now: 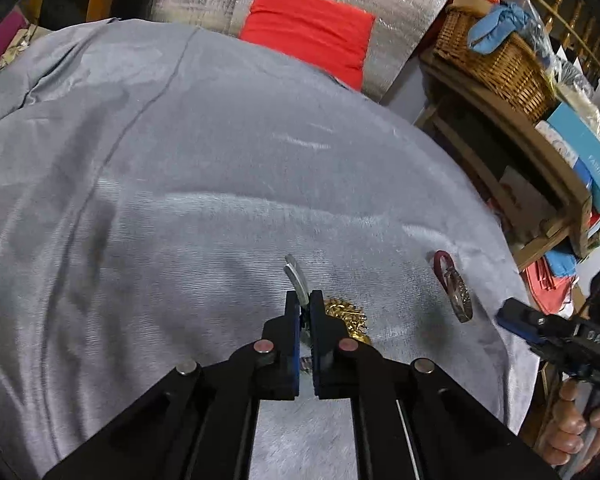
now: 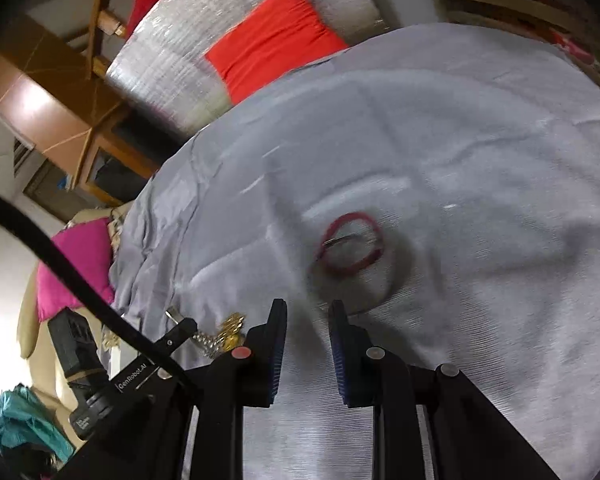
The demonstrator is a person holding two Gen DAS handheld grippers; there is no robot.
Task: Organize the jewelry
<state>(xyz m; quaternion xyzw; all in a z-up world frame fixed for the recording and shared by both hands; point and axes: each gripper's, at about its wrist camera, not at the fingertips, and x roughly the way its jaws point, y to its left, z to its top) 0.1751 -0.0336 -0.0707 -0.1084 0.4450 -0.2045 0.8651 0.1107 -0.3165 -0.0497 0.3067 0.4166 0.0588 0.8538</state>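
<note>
My left gripper (image 1: 305,300) is shut on a silver bangle (image 1: 296,278) that sticks out past its fingertips, just above a heap of gold chain (image 1: 350,316) on the grey cloth (image 1: 180,200). A dark red bangle (image 1: 442,266) and a glittery silver bangle (image 1: 460,296) lie together to the right. In the right wrist view my right gripper (image 2: 307,312) is open and empty, hovering just short of the red bangle (image 2: 352,246), which overlaps a larger dark ring (image 2: 384,292). The left gripper (image 2: 180,330) and gold chain (image 2: 232,326) show at lower left.
The grey cloth drapes a round surface. A silver cushion with a red panel (image 1: 308,28) stands behind it. A wooden shelf with a wicker basket (image 1: 496,64) and blue boxes (image 1: 584,152) is at the right. A pink cushion (image 2: 76,264) lies at the left.
</note>
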